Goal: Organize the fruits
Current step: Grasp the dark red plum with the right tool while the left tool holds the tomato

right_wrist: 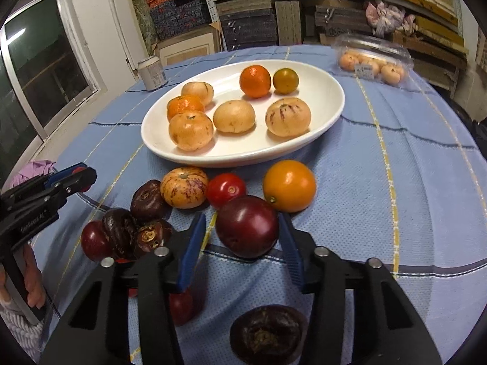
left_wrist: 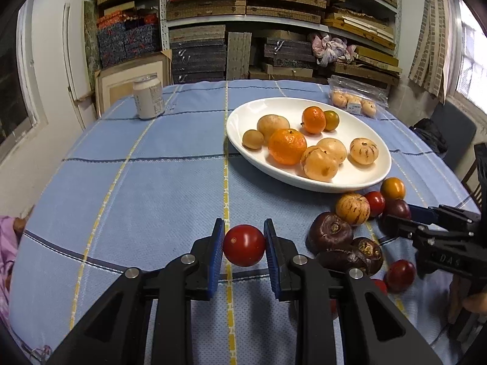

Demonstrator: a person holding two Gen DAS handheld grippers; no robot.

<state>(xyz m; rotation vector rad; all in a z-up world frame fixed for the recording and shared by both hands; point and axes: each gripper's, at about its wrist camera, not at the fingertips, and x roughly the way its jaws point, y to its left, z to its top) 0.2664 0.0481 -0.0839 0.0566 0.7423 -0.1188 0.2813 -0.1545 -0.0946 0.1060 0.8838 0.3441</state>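
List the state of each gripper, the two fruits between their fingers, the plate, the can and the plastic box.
left gripper: shut on red tomato
red tomato: clamped
right gripper: open around dark plum
dark plum: on cloth
white plate: holding fruit
can: upright
plastic box: closed, fruit inside

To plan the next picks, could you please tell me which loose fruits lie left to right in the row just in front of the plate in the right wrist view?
Striped pale fruit → red tomato → orange fruit.
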